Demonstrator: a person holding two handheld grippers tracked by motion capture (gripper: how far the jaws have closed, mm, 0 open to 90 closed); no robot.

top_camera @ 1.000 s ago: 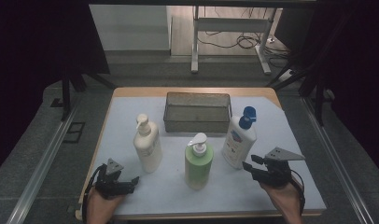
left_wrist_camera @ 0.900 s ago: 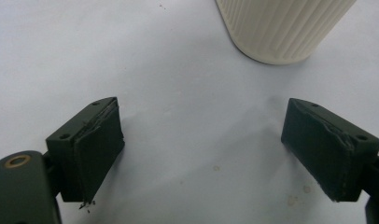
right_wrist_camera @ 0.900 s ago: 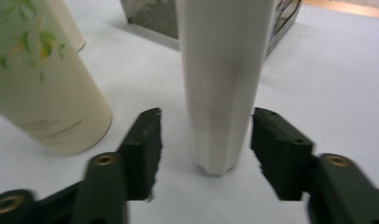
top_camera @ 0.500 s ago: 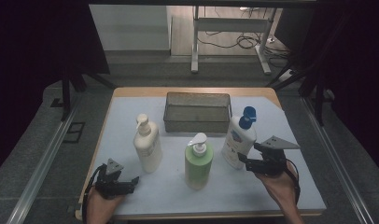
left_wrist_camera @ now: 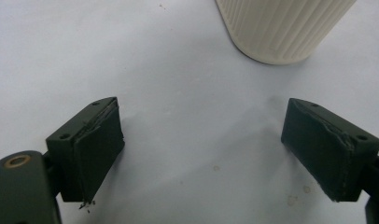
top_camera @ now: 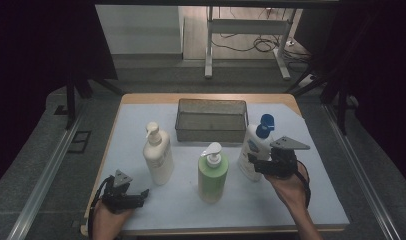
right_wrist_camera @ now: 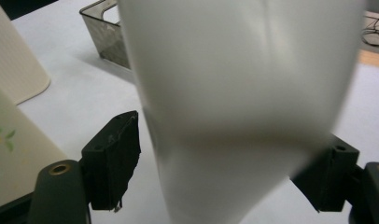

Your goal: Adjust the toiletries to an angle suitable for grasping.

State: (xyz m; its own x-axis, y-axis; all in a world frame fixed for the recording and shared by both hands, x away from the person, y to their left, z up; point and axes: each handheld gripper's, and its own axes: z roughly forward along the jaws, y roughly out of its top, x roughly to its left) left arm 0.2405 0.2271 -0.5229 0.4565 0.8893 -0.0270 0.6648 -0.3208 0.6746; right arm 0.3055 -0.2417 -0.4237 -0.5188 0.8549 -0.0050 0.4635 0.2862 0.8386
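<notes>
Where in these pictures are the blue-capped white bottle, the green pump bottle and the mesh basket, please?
blue-capped white bottle [top_camera: 252,150]: high view, on its white body below the cap.
green pump bottle [top_camera: 213,176]: high view, on the middle of its green body.
mesh basket [top_camera: 211,134]: high view, on its near wall.

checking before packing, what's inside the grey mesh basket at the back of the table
The grey mesh basket shows only its own mesh floor. Its near wall and the blue-capped white bottle cover the front and right corner.

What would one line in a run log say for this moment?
right hand-held gripper: jaws just opened, around white bottle with blue cap, left pad off it | left hand-held gripper: open, low over table | mesh basket: behind
</notes>
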